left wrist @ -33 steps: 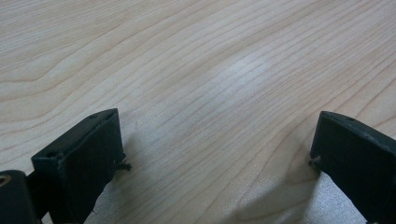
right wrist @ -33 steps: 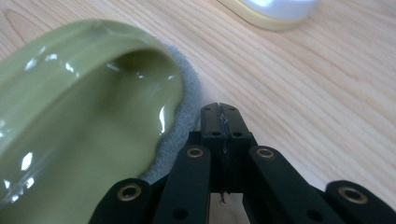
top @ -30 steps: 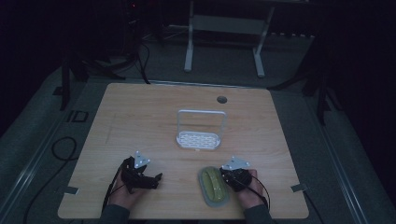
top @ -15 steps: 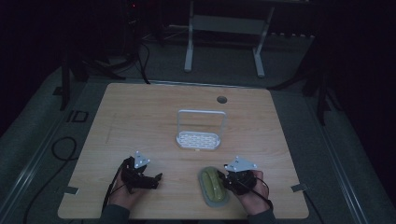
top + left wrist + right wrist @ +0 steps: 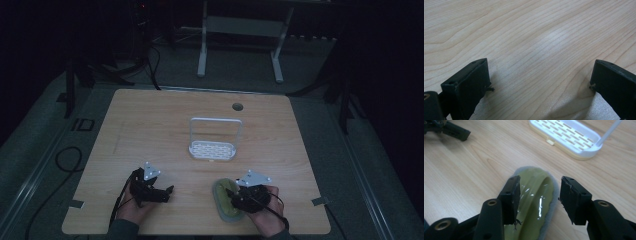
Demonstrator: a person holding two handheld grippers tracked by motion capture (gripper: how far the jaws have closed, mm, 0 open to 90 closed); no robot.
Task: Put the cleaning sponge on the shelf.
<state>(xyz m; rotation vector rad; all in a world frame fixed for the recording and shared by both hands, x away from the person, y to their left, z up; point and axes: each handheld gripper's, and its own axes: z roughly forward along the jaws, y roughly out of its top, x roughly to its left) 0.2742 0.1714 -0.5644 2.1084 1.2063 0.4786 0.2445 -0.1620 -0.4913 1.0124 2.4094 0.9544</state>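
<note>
- High view: the right claw (image 5: 234,192) sits over the near end of an oval dish (image 5: 225,202) that lies flat on the tabletop (image 5: 150,125) close to its near edge, right of the middle. It looks lowered there to take the dish by its rim, so the hand is tipped toward the dish rather than level.
- High view: the left claw (image 5: 167,191) rests low near the near edge, left of the middle and well apart from the dish, seemingly parked out of the way. A white rack (image 5: 212,150) with an upright hoop handle stands toward the middle of the tabletop, beyond the dish and apart from it; it may be where the dish is meant to go.
- Left gripper view: the jaws stand wide apart with bare wood grain between them, gripping nothing.
- Right gripper view: the jaws are partly open and straddle the right-hand rim of the dish (image 5: 536,192), one inside the hollow and one outside it, not yet pinching.
- Right gripper view: the dish is glossy yellow-green inside, with highlights on its curved wall, and has a pale grey scalloped outer edge. The slotted white rack (image 5: 571,137) lies farther off.
</note>
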